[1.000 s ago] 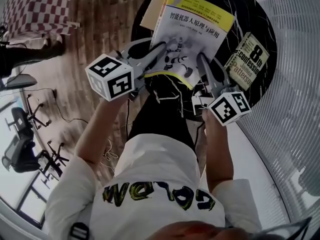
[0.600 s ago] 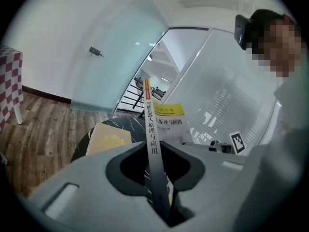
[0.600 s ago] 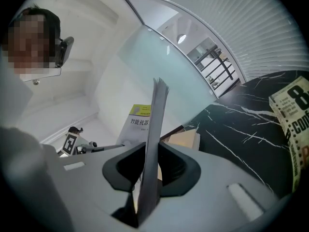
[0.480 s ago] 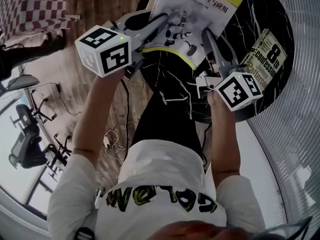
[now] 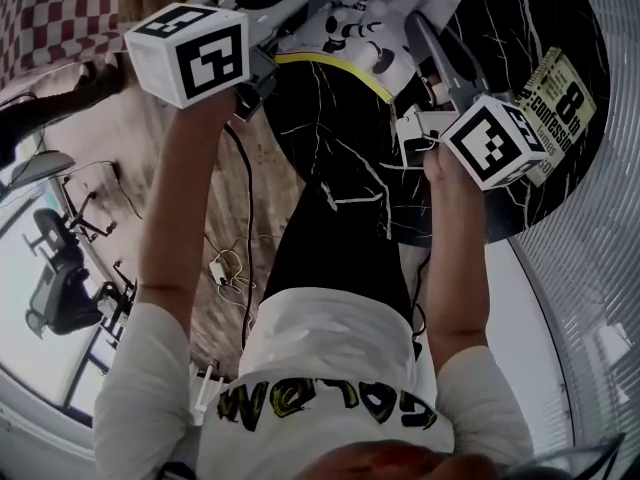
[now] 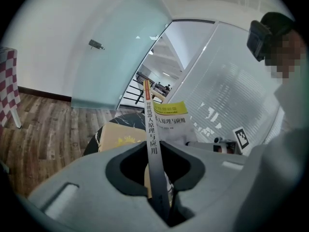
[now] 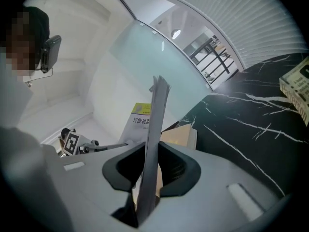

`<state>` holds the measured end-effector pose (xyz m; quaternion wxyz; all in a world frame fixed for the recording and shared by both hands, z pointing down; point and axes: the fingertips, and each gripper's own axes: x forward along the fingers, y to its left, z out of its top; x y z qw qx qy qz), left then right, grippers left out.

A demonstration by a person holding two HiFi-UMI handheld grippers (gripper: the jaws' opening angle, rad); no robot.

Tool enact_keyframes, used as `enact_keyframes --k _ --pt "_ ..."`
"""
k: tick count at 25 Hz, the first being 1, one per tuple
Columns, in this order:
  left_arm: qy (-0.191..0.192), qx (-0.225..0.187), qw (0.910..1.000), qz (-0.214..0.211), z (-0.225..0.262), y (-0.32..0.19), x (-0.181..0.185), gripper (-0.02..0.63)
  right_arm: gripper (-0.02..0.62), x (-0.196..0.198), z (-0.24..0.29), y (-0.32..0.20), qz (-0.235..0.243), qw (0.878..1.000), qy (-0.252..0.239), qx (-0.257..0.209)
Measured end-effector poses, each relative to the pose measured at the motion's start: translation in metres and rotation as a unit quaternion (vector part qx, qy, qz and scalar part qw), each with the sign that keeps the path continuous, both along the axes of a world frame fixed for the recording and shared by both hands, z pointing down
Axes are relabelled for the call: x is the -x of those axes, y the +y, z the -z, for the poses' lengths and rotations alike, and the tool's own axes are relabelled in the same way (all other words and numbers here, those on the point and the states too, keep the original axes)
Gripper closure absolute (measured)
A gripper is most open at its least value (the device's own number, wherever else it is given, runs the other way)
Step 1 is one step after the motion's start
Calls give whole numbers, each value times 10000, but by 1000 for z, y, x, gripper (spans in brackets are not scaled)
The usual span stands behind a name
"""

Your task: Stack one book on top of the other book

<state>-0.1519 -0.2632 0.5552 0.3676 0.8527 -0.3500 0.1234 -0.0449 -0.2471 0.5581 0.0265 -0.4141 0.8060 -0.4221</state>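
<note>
1. The left gripper [image 6: 155, 175] has its jaws clenched on the spine of the white-and-yellow textbook [image 5: 365, 23], which runs edge-on between them.
2. The right gripper [image 7: 147, 178] grasps the same textbook by its opposite edge.
3. A tan book [image 6: 118, 139] lies on the black marble desk [image 5: 340, 138] just beyond both pairs of jaws, under the textbook; whether they touch cannot be told.
4. A paperback [image 5: 565, 108] lies right of the right jaws, apart.

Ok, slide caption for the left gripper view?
Left gripper clamped on the white textbook, tan book on the black table beyond.
</note>
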Motion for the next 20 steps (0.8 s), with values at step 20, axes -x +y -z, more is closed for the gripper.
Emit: enact_keyframes --k 20 --pt "-677 195 9975 103 -59 -21 18 511 515 16 -53 -18 197 9984 202 491"
